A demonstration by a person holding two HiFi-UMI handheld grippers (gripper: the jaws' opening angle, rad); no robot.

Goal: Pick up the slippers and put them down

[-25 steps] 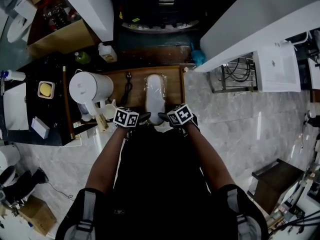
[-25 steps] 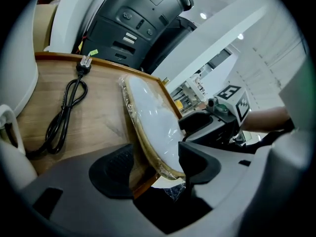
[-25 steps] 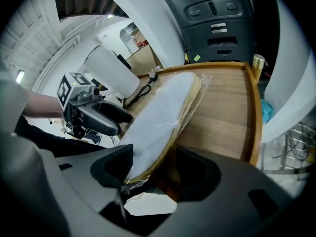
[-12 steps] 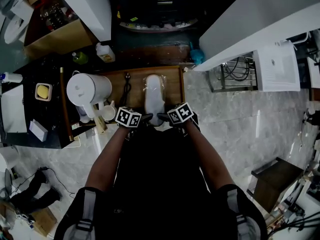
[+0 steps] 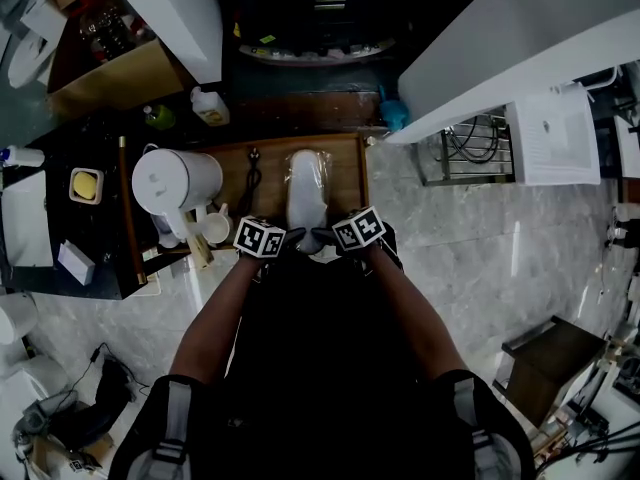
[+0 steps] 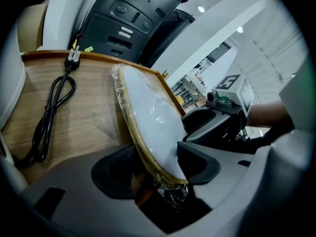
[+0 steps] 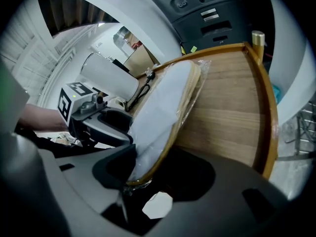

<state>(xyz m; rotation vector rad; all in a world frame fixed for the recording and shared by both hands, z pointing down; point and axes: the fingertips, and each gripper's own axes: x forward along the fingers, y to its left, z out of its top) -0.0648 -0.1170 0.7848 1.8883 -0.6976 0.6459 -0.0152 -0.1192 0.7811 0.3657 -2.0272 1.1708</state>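
Note:
A pair of white slippers wrapped in clear plastic lies lengthwise on a wooden tray. Both grippers meet at its near end. My left gripper has the slippers' heel end between its jaws, and both pads press on it, one against the white top and one against the tan sole edge. In the gripper views the slippers stand tilted on their edge. My right gripper has the same end between its jaws from the other side. Its jaws are closing, and a little gap shows at the sole side.
A white kettle and a mug stand left of the tray. A black power cord lies on the tray beside the slippers. A raised rim bounds the tray's right side. A wire rack stands further right.
Both grippers have stayed at the slippers' near end. The right gripper has rolled slightly. The slippers look a little narrower, as if tipped further onto their edge.

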